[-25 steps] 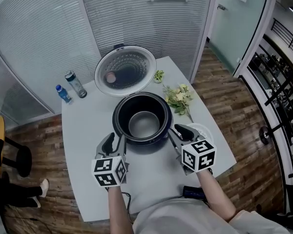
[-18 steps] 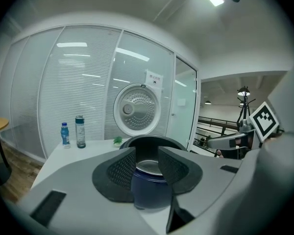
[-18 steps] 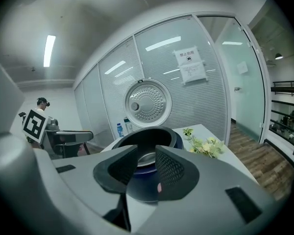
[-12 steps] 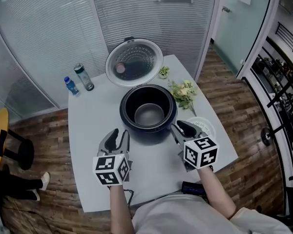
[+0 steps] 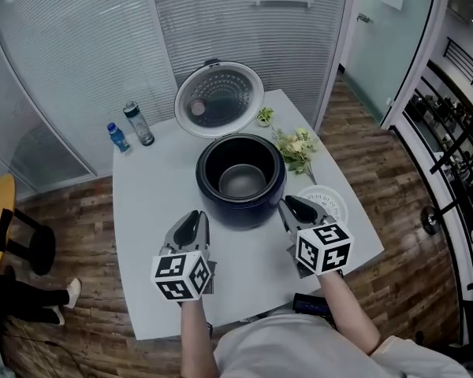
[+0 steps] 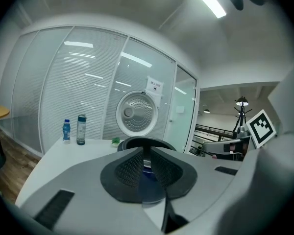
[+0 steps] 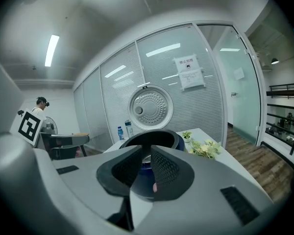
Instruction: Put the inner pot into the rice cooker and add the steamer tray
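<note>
inner pot (image 5: 242, 183) in rice cooker (image 5: 240, 208) | steamer tray (image 5: 335, 205): likely light, stiff; pinch its rim | left tool (image 5: 192, 219), right tool (image 5: 291, 205): narrow, closing, nothing between

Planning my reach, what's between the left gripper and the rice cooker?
Only bare table, the head view shows. The left gripper, jaws closing on nothing, sits short of the rice cooker.

Right gripper (image 7: 146, 161) jaws closing to a narrow gap, nothing between the pads, open rice cooker (image 7: 153, 136) directly beyond on white table (image 7: 224, 155), lid (image 7: 151, 107) upright behind, two bottles (image 7: 129, 128) left, flowers (image 7: 205, 148) right.
</note>
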Motion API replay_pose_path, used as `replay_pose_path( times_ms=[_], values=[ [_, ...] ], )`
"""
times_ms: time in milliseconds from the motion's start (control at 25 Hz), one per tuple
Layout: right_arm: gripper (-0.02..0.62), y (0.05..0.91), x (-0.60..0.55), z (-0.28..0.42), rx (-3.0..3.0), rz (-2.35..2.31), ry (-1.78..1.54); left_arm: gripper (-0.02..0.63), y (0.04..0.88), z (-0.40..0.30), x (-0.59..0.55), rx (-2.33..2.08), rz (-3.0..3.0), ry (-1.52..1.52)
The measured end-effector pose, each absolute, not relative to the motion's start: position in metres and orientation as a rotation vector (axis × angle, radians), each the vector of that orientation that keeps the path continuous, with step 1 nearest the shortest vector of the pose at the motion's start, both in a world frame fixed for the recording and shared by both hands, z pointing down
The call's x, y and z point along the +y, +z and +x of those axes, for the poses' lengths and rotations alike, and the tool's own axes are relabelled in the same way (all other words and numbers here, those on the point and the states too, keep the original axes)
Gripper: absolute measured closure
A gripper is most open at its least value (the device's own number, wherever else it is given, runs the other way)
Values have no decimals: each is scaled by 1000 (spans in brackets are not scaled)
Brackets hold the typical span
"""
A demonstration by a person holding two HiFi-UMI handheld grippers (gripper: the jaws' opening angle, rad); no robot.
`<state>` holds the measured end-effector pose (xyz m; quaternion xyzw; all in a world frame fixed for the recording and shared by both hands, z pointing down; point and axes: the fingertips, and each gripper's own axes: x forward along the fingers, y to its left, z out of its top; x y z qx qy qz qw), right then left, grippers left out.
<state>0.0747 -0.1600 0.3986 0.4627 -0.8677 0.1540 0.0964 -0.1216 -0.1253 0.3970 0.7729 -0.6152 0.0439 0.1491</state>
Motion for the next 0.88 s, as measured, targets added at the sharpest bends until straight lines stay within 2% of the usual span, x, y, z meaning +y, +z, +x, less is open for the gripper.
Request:
replay_pose_path(
  times_ms=[160,880],
  values=[
    [545,398,-156,77,-2565,1399,447,587,396,-128,-121,-1798,2209,87],
    [578,396,-159,80,-2569,1429,423,595,404,-124,-122,-1740,2211,87]
  ],
)
